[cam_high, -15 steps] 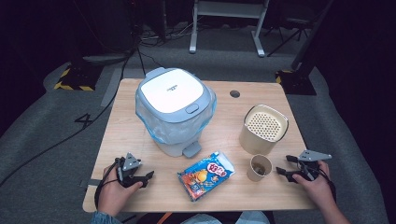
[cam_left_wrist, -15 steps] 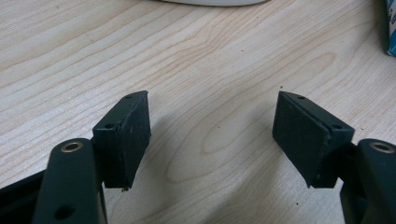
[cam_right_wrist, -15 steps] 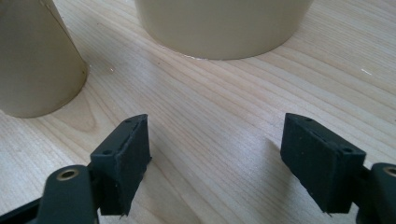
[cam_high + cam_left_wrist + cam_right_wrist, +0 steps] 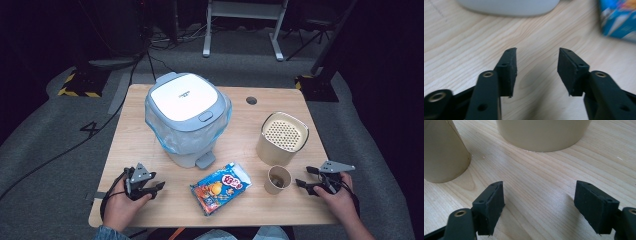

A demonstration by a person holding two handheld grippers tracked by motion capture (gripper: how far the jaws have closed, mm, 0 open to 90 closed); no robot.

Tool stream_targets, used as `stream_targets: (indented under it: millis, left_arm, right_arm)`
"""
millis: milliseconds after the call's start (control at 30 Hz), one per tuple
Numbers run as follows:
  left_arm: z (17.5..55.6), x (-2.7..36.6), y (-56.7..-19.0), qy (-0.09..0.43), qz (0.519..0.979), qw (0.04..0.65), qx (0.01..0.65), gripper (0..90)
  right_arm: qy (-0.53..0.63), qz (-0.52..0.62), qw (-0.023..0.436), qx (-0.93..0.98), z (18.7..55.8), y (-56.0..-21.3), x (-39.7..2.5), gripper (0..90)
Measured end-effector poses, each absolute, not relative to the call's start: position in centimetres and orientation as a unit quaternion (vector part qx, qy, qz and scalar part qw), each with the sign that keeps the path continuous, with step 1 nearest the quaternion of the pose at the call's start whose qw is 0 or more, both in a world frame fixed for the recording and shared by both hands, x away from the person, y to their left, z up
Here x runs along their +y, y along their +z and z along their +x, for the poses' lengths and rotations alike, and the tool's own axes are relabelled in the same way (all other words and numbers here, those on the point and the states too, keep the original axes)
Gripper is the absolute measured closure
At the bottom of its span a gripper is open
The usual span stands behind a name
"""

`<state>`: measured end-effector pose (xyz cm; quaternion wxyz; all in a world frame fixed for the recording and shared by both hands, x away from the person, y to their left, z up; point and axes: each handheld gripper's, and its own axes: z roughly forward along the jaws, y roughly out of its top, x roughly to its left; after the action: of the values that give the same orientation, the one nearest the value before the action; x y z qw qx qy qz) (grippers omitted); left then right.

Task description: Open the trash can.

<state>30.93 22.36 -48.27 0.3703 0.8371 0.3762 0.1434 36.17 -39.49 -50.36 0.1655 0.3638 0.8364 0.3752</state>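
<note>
A white-lidded pedal bin [image 4: 187, 117] lined with a bluish bag stands on the wooden table [image 4: 240, 125]. A colourful snack packet [image 4: 220, 187] lies in front of it. A small paper cup [image 4: 277, 179] stands beside a cream perforated-top canister [image 4: 281, 138]. My left gripper [image 4: 159, 188] rests open on the table at the near left, jaws apart over bare wood [image 4: 537, 70], with the bin's base [image 4: 509, 7] ahead and the packet [image 4: 617, 20] to its right. My right gripper [image 4: 302, 177] rests open at the near right, the cup [image 4: 442, 152] and canister [image 4: 544, 133] ahead.
A round cable hole [image 4: 251, 100] sits in the table's far right part. Dark floor with cables, a metal stand [image 4: 242, 25] and yellow-black hazard tape [image 4: 75, 92] lie beyond the table. Bare wood lies between the packet and each gripper.
</note>
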Motion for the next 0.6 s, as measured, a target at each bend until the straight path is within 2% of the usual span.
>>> stream_targets:
  millis: [67,133,267,600]
  left_arm:
    - [30.8,22.4,-47.0,0.13,0.83,0.395,0.371,54.8]
    - [30.7,22.4,-46.5,0.129,0.829,0.402,0.368,55.5]
    - [30.5,22.3,-44.1,0.124,0.827,0.418,0.355,62.6]
    - [30.7,22.1,-39.9,0.121,0.823,0.453,0.319,68.7]
  right_arm:
    - [0.375,0.364,0.165,0.836,36.2,-50.4,-39.5,24.3]
    - [0.375,0.364,0.165,0.836,36.2,-50.4,-39.5,24.3]
    - [0.375,0.364,0.165,0.836,36.2,-50.4,-39.5,24.3]
    - [0.375,0.364,0.165,0.836,36.2,-50.4,-39.5,24.3]
